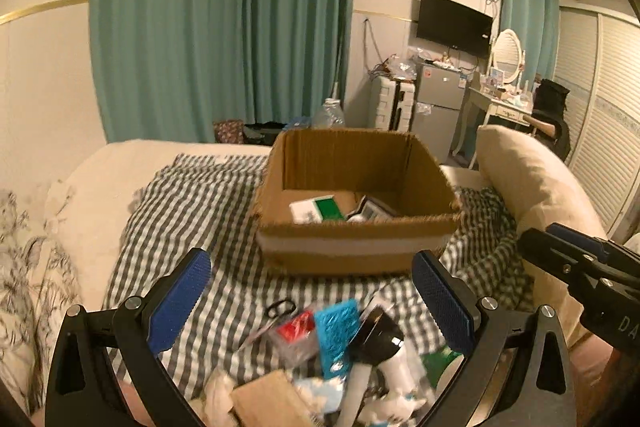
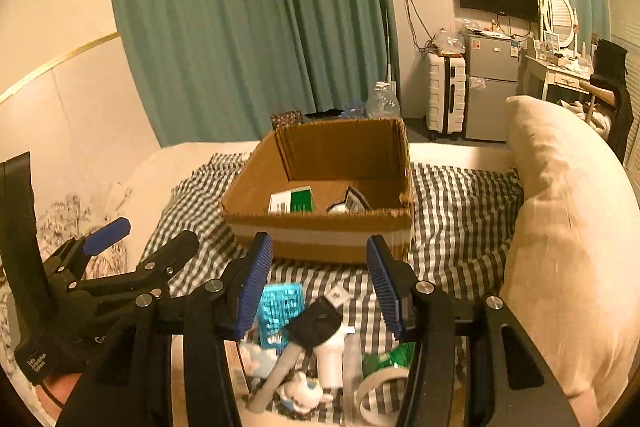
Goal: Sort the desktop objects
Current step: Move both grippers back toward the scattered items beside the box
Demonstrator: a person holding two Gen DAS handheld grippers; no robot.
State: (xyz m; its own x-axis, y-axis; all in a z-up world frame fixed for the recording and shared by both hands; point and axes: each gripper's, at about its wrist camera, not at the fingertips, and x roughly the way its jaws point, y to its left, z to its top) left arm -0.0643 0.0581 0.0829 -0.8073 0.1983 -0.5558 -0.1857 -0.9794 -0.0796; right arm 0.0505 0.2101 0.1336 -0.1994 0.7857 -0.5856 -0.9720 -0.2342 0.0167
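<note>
Both grippers, left [image 1: 312,291] and right [image 2: 320,279], hover with jaws apart and empty above the blurred clutter pile [image 2: 312,347] on the bed, the box [image 1: 356,231] just beyond. Likely next: choose one isolated item, straddle it squarely, then close.

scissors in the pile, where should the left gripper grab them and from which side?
Probably the bare blades just below the black handles of the scissors, from above, jaws across them. They lie flat on the checked cloth at the pile's left edge; the tip end runs under the clutter.
</note>
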